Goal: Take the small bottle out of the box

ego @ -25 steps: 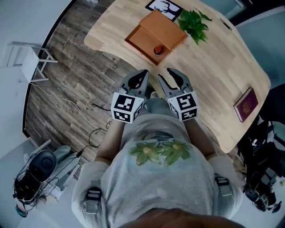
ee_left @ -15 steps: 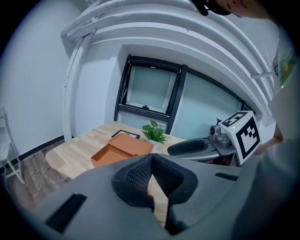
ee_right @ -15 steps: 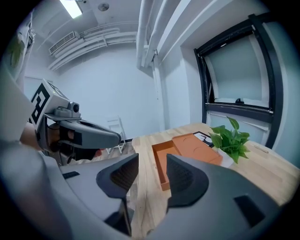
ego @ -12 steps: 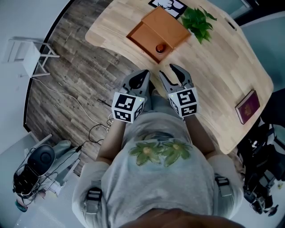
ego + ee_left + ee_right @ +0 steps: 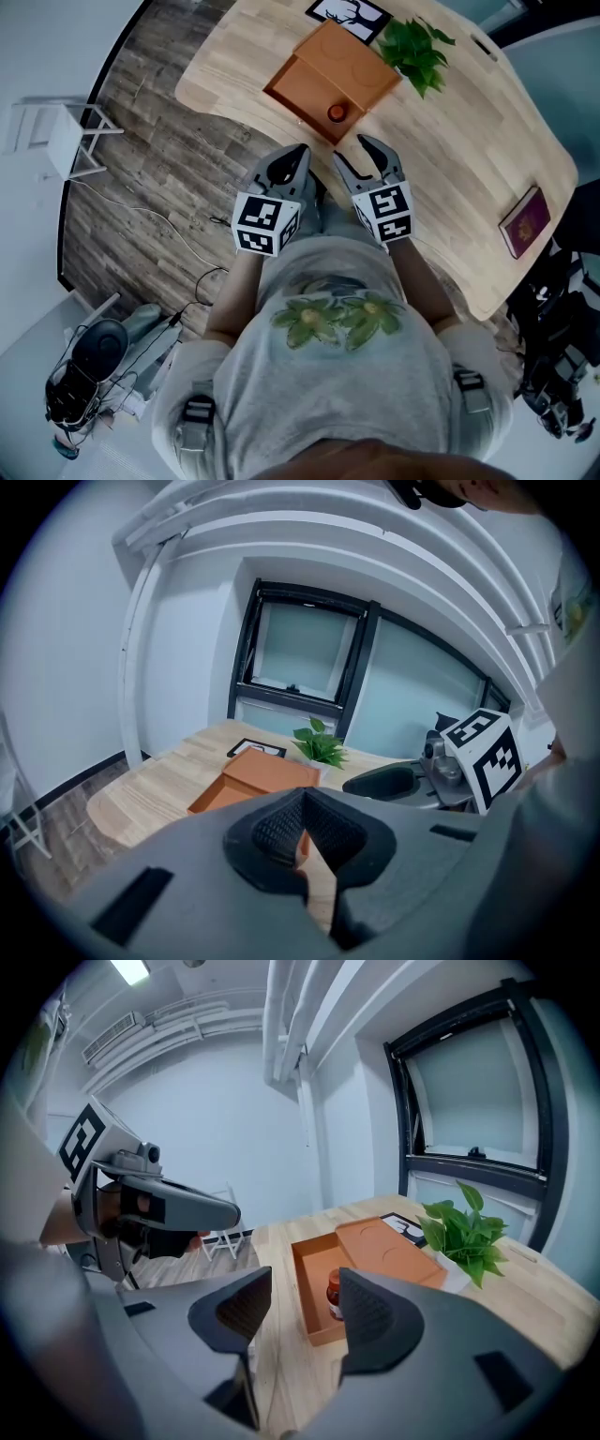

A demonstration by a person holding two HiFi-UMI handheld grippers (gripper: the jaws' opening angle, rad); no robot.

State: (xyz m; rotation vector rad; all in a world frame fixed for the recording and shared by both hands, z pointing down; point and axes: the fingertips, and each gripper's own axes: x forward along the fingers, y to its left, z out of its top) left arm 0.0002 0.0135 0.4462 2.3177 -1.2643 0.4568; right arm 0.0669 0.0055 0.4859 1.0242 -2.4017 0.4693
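Note:
An open orange box (image 5: 305, 80) lies on the wooden table (image 5: 450, 141), its lid (image 5: 347, 58) folded back beside it. A small brown bottle with a red cap (image 5: 337, 112) stands in the box's near corner; the right gripper view shows the bottle (image 5: 333, 1296) upright against the near wall of the box (image 5: 314, 1269). My left gripper (image 5: 298, 152) hovers short of the table edge with its pads together. In the left gripper view the left gripper (image 5: 305, 803) hides the bottle. My right gripper (image 5: 352, 150) hangs just before the box, jaws opening, nothing between them (image 5: 305, 1288).
A potted green plant (image 5: 417, 47) stands beyond the box, with a black-and-white picture card (image 5: 347, 11) behind the lid. A dark red booklet (image 5: 523, 220) lies at the table's right edge. A white rack (image 5: 56, 131), cables (image 5: 178, 244) and equipment (image 5: 89, 361) sit on the floor at left.
Both grippers have crept a little toward the table edge and the box. The bottle and box have not moved.

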